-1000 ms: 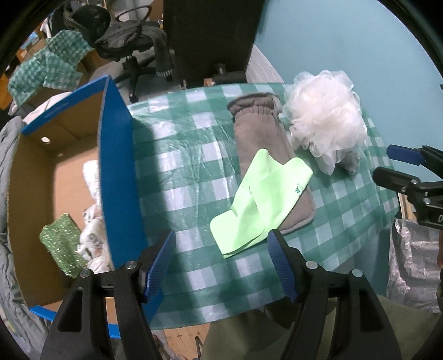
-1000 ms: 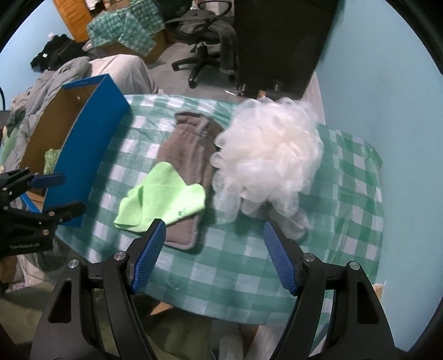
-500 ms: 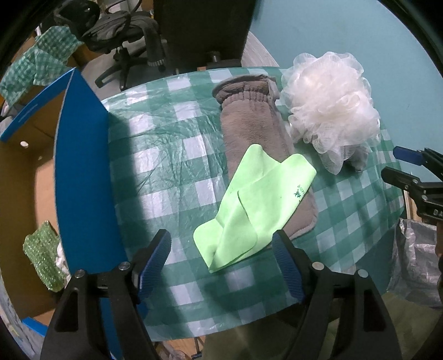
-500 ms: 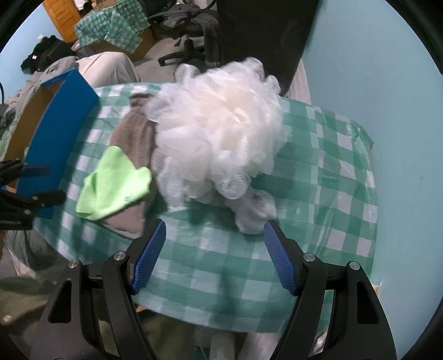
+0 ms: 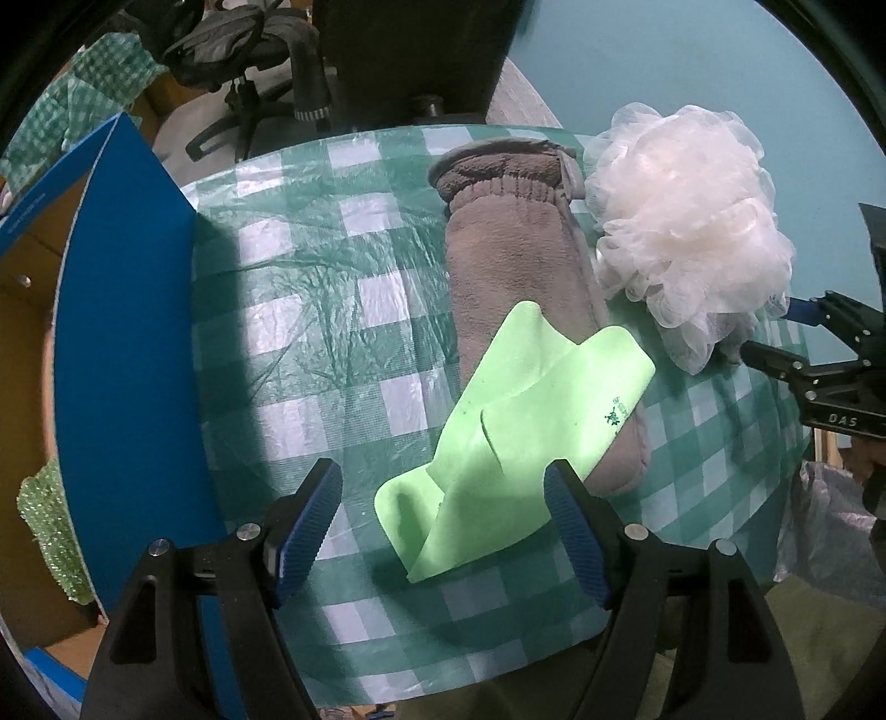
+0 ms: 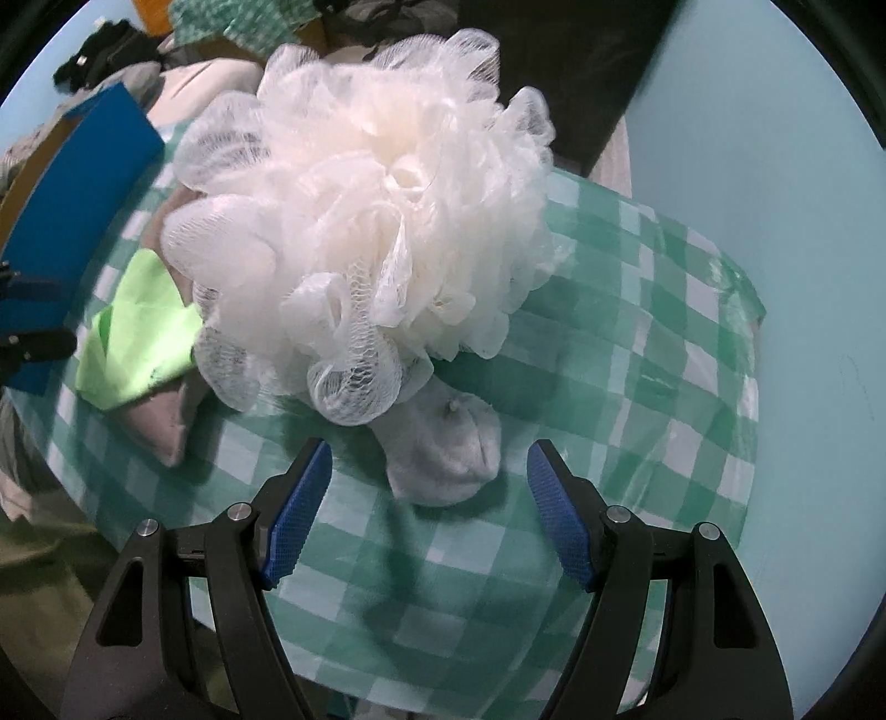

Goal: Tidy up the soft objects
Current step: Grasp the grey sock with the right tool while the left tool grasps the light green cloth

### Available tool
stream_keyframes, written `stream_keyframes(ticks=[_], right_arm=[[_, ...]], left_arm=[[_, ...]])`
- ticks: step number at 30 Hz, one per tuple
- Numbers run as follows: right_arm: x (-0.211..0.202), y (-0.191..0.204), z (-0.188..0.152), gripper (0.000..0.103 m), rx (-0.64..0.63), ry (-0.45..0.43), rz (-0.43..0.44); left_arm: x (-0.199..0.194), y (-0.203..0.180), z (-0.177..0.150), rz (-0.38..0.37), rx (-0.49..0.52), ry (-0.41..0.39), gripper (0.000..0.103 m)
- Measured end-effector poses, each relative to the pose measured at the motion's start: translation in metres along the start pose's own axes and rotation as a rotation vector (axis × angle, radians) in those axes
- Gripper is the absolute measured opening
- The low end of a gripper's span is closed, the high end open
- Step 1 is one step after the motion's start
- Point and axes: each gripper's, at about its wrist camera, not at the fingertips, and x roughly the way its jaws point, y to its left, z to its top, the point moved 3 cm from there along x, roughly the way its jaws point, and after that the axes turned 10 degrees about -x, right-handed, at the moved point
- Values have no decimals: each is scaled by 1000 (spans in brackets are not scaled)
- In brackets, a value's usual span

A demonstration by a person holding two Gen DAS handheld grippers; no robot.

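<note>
Left gripper [image 5: 443, 520]: jaws wide apart, nothing between the pads, hovering low over the near table edge, pointing toward 12. Green cloth [image 5: 515, 437] sits straight ahead between the fingertips, its near corner closest to the pads; contact not visible. Cloth lies draped over the lower end of the brown mitt [image 5: 515, 271], which runs 12-to-6 on the checkered tablecloth [image 5: 332, 310].

Right gripper [image 6: 429, 515]: jaws also spread, empty, aimed at 12 and pitched down at the table. Grey sock [image 6: 443, 459] lies just ahead between the fingertips, partly tucked under the white mesh pouf [image 6: 365, 221]. Pouf fills the upper centre of the right wrist view, resting on the sock and against the mitt at 9.

In the left wrist view the right gripper comes in from 3, tips near the pouf's lower edge.

Blue cardboard box [image 5: 122, 343] stands at 9, against the table edge; something green and glittery [image 5: 50, 531] inside it. Office chair [image 5: 249, 50] at 11 behind the table.
</note>
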Motion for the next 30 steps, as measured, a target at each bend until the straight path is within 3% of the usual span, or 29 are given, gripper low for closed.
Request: stream_keyframes(ticks=[8,15,20,28,30], right_arm=[[30,2,9,73,-82,25,5],[43,9,10,72,-91,33,3],[45,7,8,48,-38,35,0],[41,5,-8,34,19,36,15],[39,5,-10,34,27,36,17]], left_arm=[[13,1,3,-46,-31,27,79],[28,-7,5,-8,4,41,79],[39,-11,7,-1,24,60,79],[43,-11,12,-46,18,67,79],[42,-8,12,-50,18,67,69]])
